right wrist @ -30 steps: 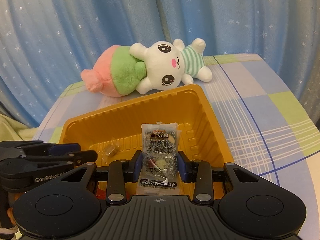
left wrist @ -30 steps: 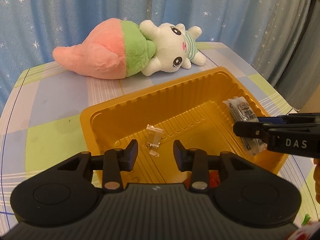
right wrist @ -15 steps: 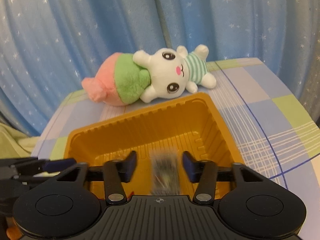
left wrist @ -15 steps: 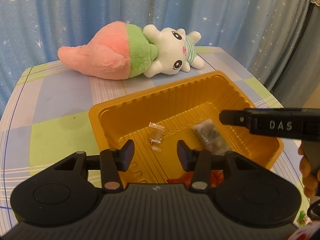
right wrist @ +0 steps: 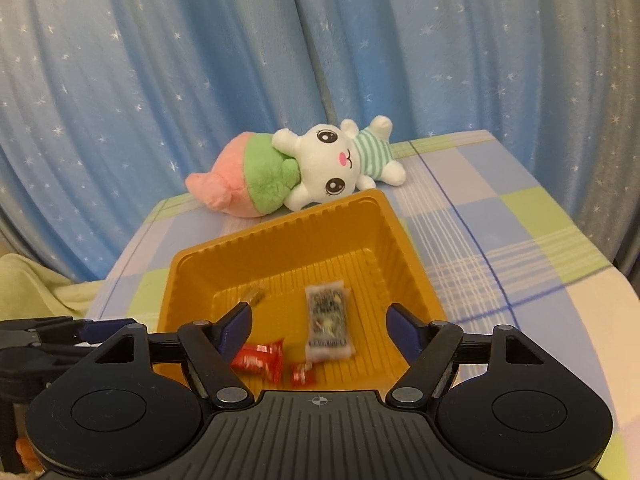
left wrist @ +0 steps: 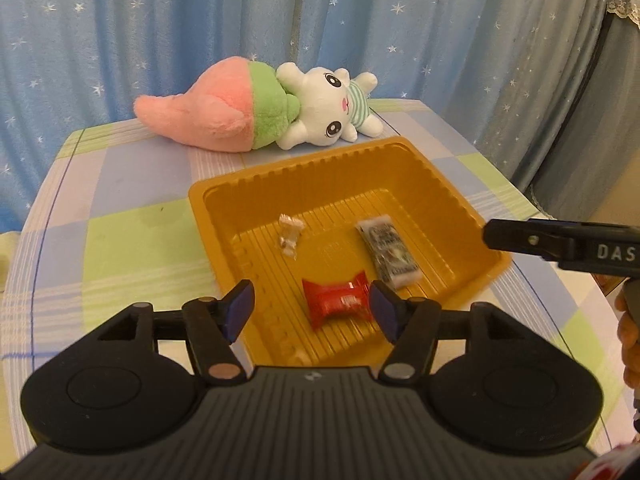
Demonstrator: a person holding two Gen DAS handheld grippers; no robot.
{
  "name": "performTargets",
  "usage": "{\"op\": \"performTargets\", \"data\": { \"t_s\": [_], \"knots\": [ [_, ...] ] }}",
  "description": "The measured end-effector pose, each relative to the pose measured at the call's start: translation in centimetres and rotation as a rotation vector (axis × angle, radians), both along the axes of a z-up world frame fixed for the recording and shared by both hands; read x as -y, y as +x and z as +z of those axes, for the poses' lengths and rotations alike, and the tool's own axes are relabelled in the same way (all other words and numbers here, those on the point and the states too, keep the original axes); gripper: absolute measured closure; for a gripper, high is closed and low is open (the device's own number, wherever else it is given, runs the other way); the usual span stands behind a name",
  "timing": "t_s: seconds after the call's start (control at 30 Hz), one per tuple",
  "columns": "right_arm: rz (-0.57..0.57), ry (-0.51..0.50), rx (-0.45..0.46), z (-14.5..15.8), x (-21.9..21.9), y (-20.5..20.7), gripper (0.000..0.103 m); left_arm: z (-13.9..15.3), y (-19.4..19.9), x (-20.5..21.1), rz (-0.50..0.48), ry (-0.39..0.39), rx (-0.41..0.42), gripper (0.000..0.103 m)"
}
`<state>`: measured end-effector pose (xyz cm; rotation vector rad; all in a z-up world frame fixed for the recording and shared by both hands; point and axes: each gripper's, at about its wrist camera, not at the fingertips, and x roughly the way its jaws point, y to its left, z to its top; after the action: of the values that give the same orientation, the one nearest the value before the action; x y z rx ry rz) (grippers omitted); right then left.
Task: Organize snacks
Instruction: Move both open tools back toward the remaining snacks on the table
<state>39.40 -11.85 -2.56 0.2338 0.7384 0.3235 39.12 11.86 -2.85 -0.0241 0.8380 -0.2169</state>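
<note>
A gold plastic tray (left wrist: 452, 196) (right wrist: 276, 240) sits on the checked table. In it lie a dark nut packet (left wrist: 387, 251) (right wrist: 329, 322), a red candy packet (left wrist: 338, 300) (right wrist: 258, 360), a small clear-wrapped sweet (left wrist: 290, 234) (right wrist: 254, 295) and, in the right wrist view, a second small red piece (right wrist: 302, 374). My left gripper (left wrist: 312, 310) is open and empty above the tray's near edge. My right gripper (right wrist: 320, 326) is open and empty above the tray; its finger also shows in the left wrist view (left wrist: 532, 240).
A plush rabbit in a pink and green carrot suit (left wrist: 260, 110) (right wrist: 304, 172) lies behind the tray. Blue star curtains (left wrist: 280, 20) hang at the back. A pale green cloth (right wrist: 36, 284) lies beside the table's left edge.
My right gripper opened and let the dark packet fall into the tray. Both grippers have lifted and drawn back, and both stand wider open.
</note>
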Motion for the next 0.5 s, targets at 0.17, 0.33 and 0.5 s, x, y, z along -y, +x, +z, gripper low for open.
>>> {"op": "performTargets", "data": {
  "t_s": [0.17, 0.33, 0.5],
  "knots": [
    [-0.012, 0.014, 0.017, 1.2, 2.1, -4.2, 0.026, 1.0, -4.1, 0.8, 0.012, -0.002, -0.001, 0.041],
    [-0.017, 0.041, 0.007, 1.8, 4.5, -8.6, 0.026, 1.6, -8.4, 2.1, 0.028, -0.007, -0.011, 0.039],
    [-0.01, 0.032, -0.012, 1.5, 6.7, -12.7, 0.026, 1.9, -12.4, 3.7, 0.036, 0.003, -0.02, 0.037]
  ]
}}
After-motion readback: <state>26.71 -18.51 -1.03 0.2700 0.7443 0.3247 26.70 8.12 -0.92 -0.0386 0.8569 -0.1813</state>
